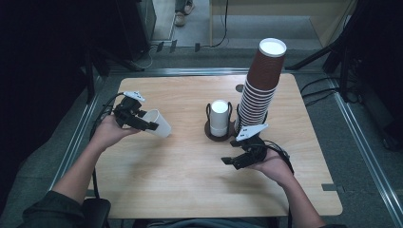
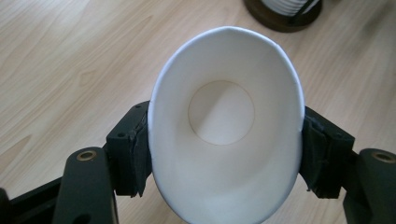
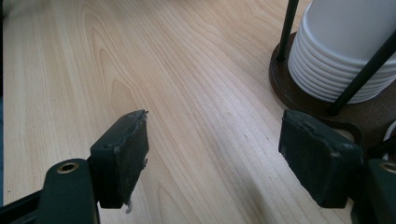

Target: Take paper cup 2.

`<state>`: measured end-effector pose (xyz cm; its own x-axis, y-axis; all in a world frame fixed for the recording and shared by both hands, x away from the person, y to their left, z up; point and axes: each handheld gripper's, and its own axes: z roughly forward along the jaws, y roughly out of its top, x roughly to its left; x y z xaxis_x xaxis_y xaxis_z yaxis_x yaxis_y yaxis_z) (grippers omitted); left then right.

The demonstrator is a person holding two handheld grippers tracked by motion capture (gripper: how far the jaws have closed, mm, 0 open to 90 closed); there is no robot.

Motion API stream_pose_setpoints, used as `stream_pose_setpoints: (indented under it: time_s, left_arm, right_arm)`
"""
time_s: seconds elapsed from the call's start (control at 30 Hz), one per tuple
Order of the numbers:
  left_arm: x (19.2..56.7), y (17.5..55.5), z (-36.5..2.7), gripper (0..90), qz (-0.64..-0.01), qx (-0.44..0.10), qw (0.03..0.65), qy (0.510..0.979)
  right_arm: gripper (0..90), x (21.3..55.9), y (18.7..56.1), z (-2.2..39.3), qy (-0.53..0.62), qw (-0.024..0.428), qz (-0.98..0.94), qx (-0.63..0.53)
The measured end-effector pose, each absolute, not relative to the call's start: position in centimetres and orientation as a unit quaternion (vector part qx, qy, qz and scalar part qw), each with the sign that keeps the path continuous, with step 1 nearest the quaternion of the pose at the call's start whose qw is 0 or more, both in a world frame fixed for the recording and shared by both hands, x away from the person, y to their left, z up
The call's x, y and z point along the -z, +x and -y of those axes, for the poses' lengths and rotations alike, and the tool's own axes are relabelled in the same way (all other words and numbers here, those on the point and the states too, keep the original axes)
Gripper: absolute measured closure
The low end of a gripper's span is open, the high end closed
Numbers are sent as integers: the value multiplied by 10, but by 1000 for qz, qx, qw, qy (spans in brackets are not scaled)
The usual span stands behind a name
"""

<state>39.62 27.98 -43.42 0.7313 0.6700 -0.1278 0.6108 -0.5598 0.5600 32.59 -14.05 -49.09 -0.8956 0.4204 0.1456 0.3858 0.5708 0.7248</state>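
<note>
My left gripper (image 1: 142, 123) is shut on a white paper cup (image 1: 158, 123), held above the left part of the wooden table (image 1: 180, 185) with its mouth toward the gripper. In the left gripper view the cup (image 2: 224, 126) is squeezed oval between the two pads (image 2: 133, 149). A dark wire holder (image 1: 218, 130) at the table's middle carries a stack of upside-down white cups (image 1: 219, 116). Beside it rises a tall stack of brown cups (image 1: 259, 90). My right gripper (image 1: 233, 161) stands open just in front of the holder, nothing between its pads (image 3: 123, 154); the holder's base (image 3: 299, 95) and white cups (image 3: 345, 51) lie ahead.
A metal frame (image 1: 366, 142) runs round the table. A person's shoes (image 1: 183, 12) stand on the floor at the back. Cables (image 1: 323, 90) lie on the floor to the right. Bare wood spans the front of the table.
</note>
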Motion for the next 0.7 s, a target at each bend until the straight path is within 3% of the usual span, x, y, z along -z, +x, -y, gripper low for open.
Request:
stream_pose_setpoints:
  time_s: [0.7]
  left_arm:
    - [432,450,-304,290,-409,-69,215,884]
  right_arm:
    - [251,493,326,140,226,15,-889,-399]
